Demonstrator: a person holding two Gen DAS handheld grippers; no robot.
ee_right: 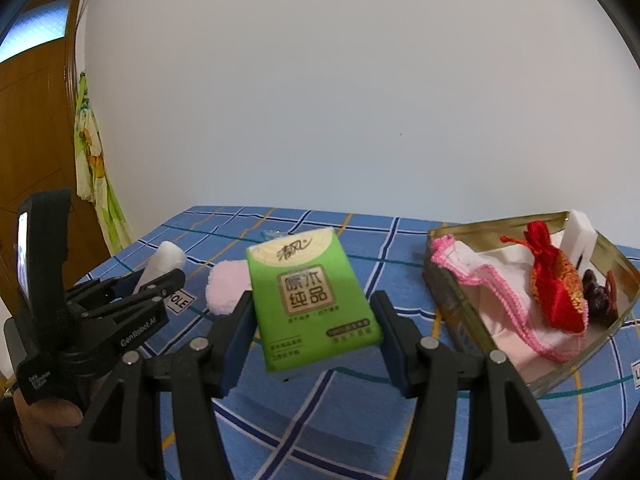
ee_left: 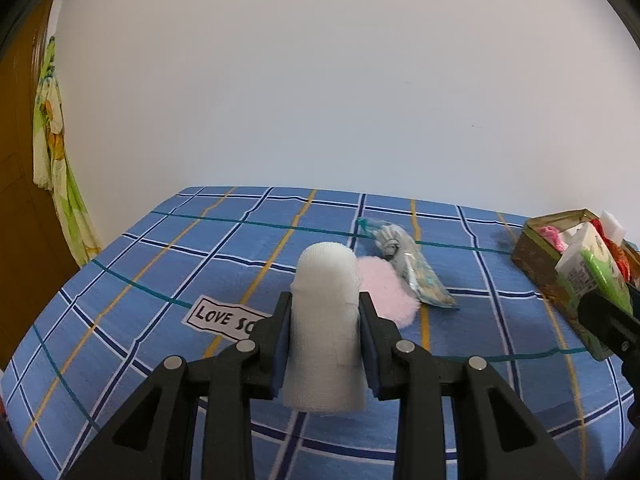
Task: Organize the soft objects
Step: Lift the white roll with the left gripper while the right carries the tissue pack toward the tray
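Observation:
My left gripper point(ee_left: 325, 304) is shut on a white gauze roll point(ee_left: 326, 320) and holds it above the blue checked cloth point(ee_left: 160, 264). It also shows in the right wrist view point(ee_right: 160, 276) at the left. My right gripper point(ee_right: 314, 308) is shut on a green tissue pack point(ee_right: 312, 296), held above the cloth just left of the gold tin box point(ee_right: 460, 304). A pink puff point(ee_left: 384, 292) lies on the cloth behind the roll; it also shows in the right wrist view point(ee_right: 226, 286). A clear packet with a toy point(ee_left: 412, 268) lies beyond it.
The tin box point(ee_left: 536, 256) holds a pink-edged white cloth point(ee_right: 492, 292), a red pouch point(ee_right: 556, 280), a white block point(ee_right: 580, 236) and a dark object point(ee_right: 596, 292). A "LOVE" label point(ee_left: 224, 316) lies on the cloth. A wooden door and a hanging green cloth point(ee_left: 56, 152) stand at the left.

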